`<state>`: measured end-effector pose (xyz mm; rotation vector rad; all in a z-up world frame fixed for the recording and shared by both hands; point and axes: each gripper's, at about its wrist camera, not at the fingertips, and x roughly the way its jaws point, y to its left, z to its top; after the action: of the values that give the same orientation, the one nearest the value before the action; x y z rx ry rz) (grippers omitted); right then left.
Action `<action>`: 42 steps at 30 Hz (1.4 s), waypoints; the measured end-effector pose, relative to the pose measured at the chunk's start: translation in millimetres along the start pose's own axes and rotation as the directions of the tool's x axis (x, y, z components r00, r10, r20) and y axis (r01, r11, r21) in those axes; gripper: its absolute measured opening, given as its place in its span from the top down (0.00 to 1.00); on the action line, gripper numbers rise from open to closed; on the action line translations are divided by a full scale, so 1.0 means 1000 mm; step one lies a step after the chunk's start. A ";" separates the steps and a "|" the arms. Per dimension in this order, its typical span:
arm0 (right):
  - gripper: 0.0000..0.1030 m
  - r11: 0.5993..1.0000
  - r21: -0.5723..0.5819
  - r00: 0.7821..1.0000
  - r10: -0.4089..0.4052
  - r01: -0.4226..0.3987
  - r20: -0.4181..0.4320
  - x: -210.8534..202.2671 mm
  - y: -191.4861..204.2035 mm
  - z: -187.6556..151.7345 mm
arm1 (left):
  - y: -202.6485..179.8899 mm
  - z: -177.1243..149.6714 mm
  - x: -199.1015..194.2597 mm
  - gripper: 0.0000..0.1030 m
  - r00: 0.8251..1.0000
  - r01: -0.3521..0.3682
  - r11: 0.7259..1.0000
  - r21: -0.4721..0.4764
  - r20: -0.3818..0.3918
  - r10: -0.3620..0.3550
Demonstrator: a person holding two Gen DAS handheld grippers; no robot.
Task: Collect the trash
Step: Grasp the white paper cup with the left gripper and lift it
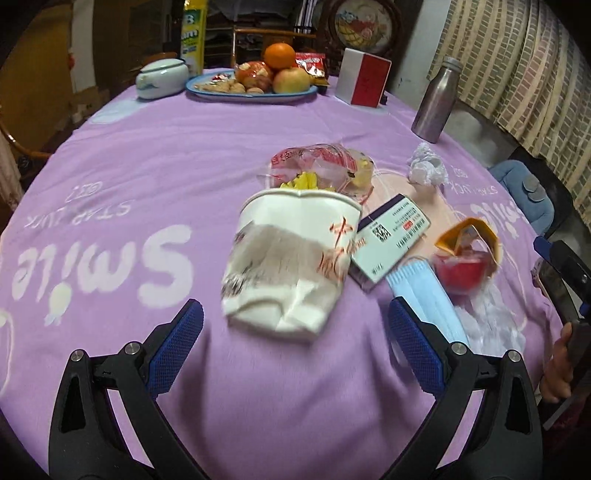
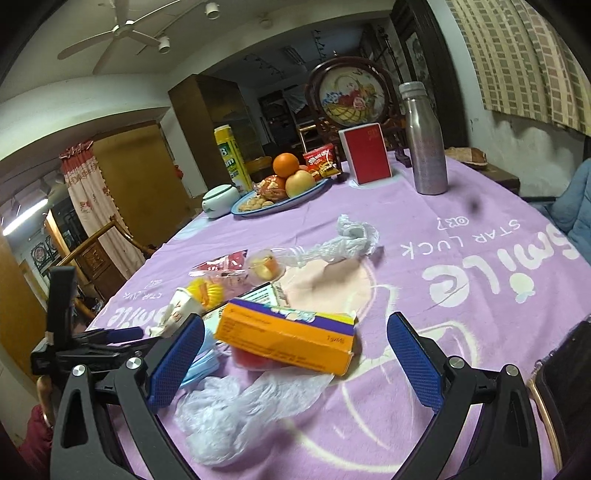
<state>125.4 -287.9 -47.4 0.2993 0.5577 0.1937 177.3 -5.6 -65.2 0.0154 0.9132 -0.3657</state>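
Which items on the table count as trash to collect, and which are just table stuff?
Trash: crushed paper cup, white medicine box, orange box, blue face mask, clear plastic bag, crumpled wrap, snack wrapper.

Not trash: fruit plate, steel bottle, red-and-white box, ceramic jar.

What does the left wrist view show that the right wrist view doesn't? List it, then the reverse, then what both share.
Only the left wrist view: the crushed paper cup's printed side, full on.
Only the right wrist view: a ceiling fan, and the orange box's long side.
Both: the purple tablecloth, fruit plate, steel bottle, blue face mask, and each view's own open hand-held gripper.
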 end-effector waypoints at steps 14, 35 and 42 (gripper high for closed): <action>0.06 0.994 0.107 0.998 0.032 -0.025 -0.062 0.023 -0.015 0.007 | 0.018 0.020 0.025 0.07 0.991 0.119 0.986 -0.114 -0.043 -0.124; 0.06 0.993 -0.097 0.976 -0.082 0.064 -0.201 0.061 0.035 0.009 | 0.034 0.014 0.004 0.24 0.964 0.262 0.950 -0.168 0.084 -0.251; 0.06 0.970 0.158 0.976 -0.163 0.185 -0.145 0.035 -0.043 0.023 | 0.040 0.015 0.007 0.24 0.956 0.293 0.936 -0.193 0.070 -0.285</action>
<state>171.4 -324.0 -60.5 0.4035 0.7297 -0.0054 205.7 26.8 -67.0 -0.3156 0.9094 -0.5432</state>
